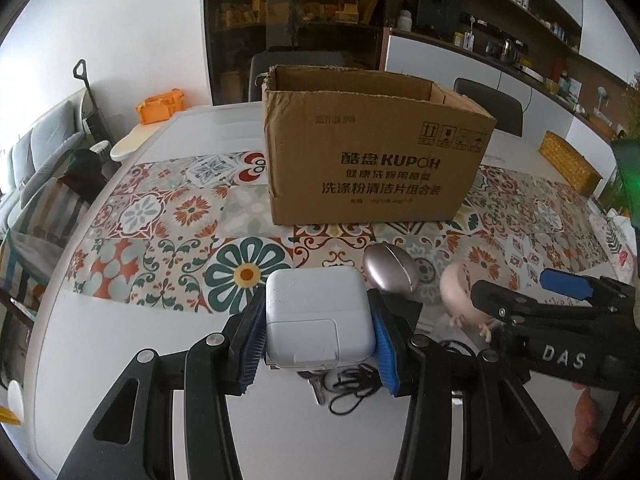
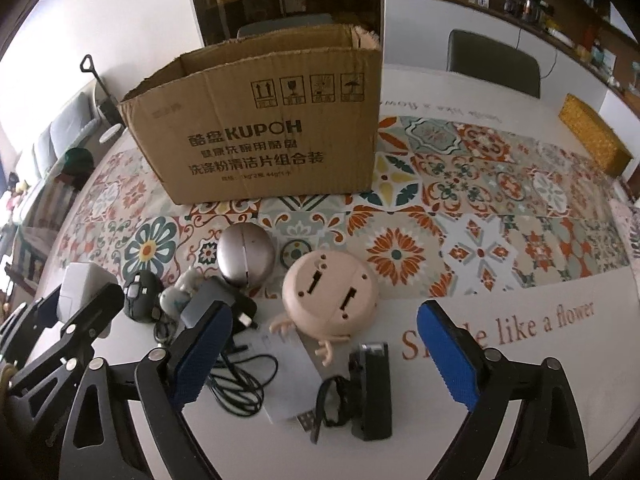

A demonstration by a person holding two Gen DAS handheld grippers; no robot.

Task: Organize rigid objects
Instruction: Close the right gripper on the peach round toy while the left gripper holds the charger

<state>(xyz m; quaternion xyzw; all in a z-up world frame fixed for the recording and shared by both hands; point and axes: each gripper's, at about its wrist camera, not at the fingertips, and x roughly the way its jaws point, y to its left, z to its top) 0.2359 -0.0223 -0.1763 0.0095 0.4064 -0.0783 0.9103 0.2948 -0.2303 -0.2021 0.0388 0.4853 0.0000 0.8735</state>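
Gripping a white charger block [image 1: 319, 317] between blue pads [image 1: 252, 354], left gripper [image 1: 318, 344] clenched on its two sides and lifted clear of the white table [image 1: 132, 340]. Seen from the right wrist view as the same white charger block [image 2: 82, 286] at far left, caught in the left gripper [image 2: 76, 308].

Standing wide apart with nothing between its blue pads [image 2: 448, 354], right gripper [image 2: 324, 354] released above the clutter. No earlier picture to compare.

Lying under and ahead of it: a beige round toy [image 2: 330, 290] with small arms, underside up, two slots showing; just below it a white card [image 2: 290, 372] and a black rectangular gadget [image 2: 372, 390] with a coiled black cable [image 2: 240, 376] beside. To the left, a shiny brown egg-shaped case [image 2: 245, 254], a black plug adapter [image 2: 224, 304], a small black patterned lump [image 2: 142, 294] and a grey figure [image 2: 180, 294], all bunched close together near the table's front edge.

Sitting behind the pile on a patterned floral mat [image 2: 460, 208], an open brown cardboard box [image 2: 264, 128] with printed lettering, upright, flaps open at the top. Same cardboard box [image 1: 372, 152] centred ahead of the left gripper, brown egg-shaped case [image 1: 390, 268] just right of the charger.

Resting at the far right edge, a yellow woven basket [image 2: 596, 136]. Beyond the table, dark chairs [image 2: 494, 62] and shelving [image 1: 304, 12].
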